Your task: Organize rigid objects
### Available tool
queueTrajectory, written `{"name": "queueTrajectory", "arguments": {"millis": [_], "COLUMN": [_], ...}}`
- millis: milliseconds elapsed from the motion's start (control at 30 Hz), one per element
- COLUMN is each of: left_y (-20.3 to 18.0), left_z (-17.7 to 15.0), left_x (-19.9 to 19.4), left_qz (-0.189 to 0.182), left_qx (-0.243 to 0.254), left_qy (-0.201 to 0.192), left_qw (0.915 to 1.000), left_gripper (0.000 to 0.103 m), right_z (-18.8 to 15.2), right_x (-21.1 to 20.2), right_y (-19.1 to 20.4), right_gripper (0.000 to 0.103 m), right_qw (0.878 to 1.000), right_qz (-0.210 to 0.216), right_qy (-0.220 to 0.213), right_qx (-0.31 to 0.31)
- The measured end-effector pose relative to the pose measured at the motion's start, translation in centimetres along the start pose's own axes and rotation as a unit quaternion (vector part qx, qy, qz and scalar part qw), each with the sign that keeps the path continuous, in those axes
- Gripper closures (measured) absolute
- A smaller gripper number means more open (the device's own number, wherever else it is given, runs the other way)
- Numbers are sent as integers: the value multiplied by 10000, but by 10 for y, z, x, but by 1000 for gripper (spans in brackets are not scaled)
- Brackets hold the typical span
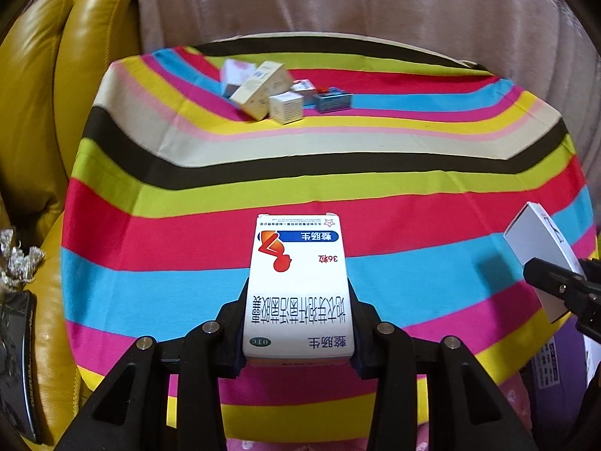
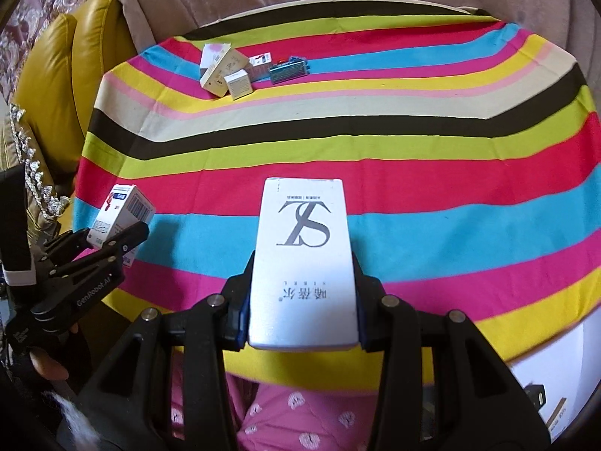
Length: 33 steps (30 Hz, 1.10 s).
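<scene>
My left gripper (image 1: 298,323) is shut on a white medicine box with a red figure and blue label (image 1: 298,282), held above the near part of the striped tablecloth (image 1: 413,203). It also shows in the right wrist view (image 2: 120,214). My right gripper (image 2: 302,297) is shut on a white box with a grey "TS" logo (image 2: 304,259), also above the near cloth; this box shows at the right of the left wrist view (image 1: 541,248). A cluster of small boxes (image 1: 263,90) and a blue box (image 1: 332,100) lie at the far side of the table.
A yellow leather sofa (image 1: 45,112) stands to the left of the table. A beige curtain (image 1: 338,0) hangs behind it. A white carton (image 2: 556,376) sits at the lower right. Pink patterned fabric (image 2: 300,413) lies below the grippers.
</scene>
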<state>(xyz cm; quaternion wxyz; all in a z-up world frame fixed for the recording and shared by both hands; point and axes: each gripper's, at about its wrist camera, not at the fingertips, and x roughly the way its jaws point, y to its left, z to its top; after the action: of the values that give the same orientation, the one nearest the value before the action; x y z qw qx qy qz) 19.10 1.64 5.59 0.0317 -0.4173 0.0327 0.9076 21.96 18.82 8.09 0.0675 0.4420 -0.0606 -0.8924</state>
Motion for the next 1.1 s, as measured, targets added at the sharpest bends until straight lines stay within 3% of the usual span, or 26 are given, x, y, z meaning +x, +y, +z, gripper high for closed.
{"name": "queueTrajectory", "arguments": {"millis": [500, 700, 967, 1100], "left_y": [-53, -92, -169, -226], "left_z": [7, 15, 13, 1], "left_x": [-38, -63, -84, -95], "left_qz": [-319, -810, -1748, -2228], "left_qx": [651, 1058, 1803, 2495], "left_qy": [-207, -347, -170, 33], "left_qw": [9972, 9905, 9678, 9424], "left_gripper": [61, 61, 61, 61], "right_z": [-23, -41, -78, -98], "right_x": [-69, -102, -139, -149], "right_y": [-44, -69, -134, -171], "right_gripper": [57, 57, 57, 57], "right_qw": [9987, 9969, 9875, 9786], "right_qz": [-87, -479, -904, -1244], "right_qy": [-305, -466, -599, -527], "right_qx": [390, 423, 1142, 1550]}}
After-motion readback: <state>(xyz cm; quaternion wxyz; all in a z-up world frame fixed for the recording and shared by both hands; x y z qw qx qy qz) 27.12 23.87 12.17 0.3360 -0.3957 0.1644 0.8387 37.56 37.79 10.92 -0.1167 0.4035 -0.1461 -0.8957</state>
